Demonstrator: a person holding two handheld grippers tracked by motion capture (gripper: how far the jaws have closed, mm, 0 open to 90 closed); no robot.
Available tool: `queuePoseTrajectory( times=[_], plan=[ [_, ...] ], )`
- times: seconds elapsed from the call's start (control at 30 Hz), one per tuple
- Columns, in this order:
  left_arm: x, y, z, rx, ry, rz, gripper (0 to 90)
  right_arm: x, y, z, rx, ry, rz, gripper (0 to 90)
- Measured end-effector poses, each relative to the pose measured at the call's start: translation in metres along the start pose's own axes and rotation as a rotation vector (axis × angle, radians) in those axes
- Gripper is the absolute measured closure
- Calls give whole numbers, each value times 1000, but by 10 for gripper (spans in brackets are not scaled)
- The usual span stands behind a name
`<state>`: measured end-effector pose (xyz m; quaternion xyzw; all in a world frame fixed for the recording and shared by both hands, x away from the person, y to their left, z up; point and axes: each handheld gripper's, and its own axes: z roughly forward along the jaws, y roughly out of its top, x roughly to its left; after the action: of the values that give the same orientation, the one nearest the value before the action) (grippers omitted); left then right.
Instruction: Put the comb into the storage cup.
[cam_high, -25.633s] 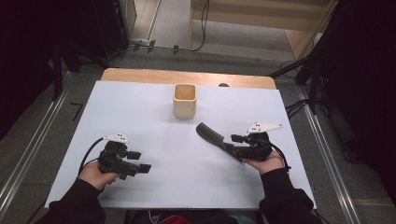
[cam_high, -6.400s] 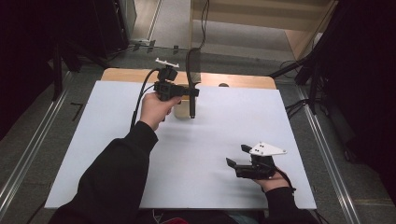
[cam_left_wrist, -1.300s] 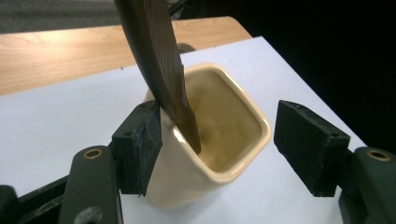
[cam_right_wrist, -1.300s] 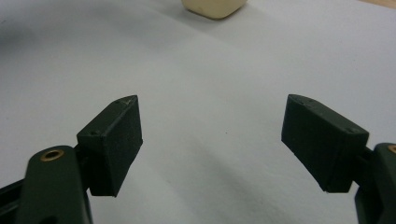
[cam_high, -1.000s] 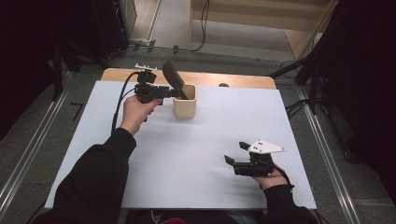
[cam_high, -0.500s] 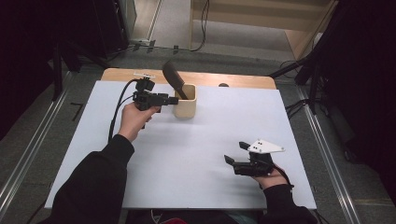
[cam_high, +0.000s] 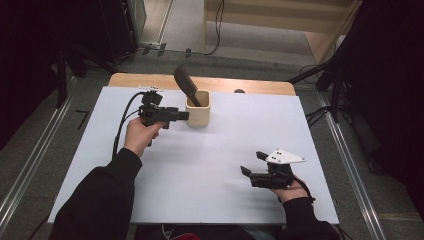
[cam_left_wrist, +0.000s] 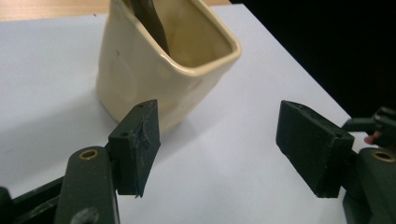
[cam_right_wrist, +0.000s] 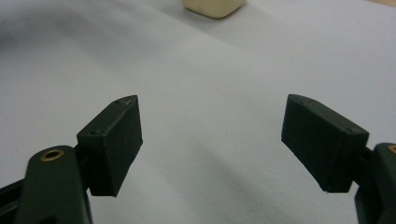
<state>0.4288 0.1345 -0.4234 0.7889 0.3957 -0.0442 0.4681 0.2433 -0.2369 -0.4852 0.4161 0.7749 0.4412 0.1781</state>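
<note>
Hovering just left of the cream cup (cam_high: 198, 110), the left gripper (cam_high: 180, 115) has just spread its jaws, empty; the dark spatula (cam_high: 186, 85) leans inside.

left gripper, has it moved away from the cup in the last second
Yes. The left gripper has drawn back leftward and toward the person, off the cream cup, its jaws just opening with nothing between them.

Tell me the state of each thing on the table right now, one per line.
Cream cup: upright, holding the dark tool.
Dark tool: standing in the cup, leaning left, free of both tongs.
Left tongs: open, empty, just opened wider, beside the cup.
Right tongs: open, empty, over bare table.
</note>
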Motion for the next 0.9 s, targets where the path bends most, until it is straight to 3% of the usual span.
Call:
queuePoseTrajectory(
  times=[0.23,0.5,0.9],
  plan=[
    [-7,-9,-4,-4,-28,-11,288,0,0,1,7,3,1,187],
    [-13,-22,-7,30,-18,7,287,1,0,2,17,12,-2,187],
    [-23,-39,-19,38,-17,30,287,-3,1,3,29,13,2,187]
  ],
)
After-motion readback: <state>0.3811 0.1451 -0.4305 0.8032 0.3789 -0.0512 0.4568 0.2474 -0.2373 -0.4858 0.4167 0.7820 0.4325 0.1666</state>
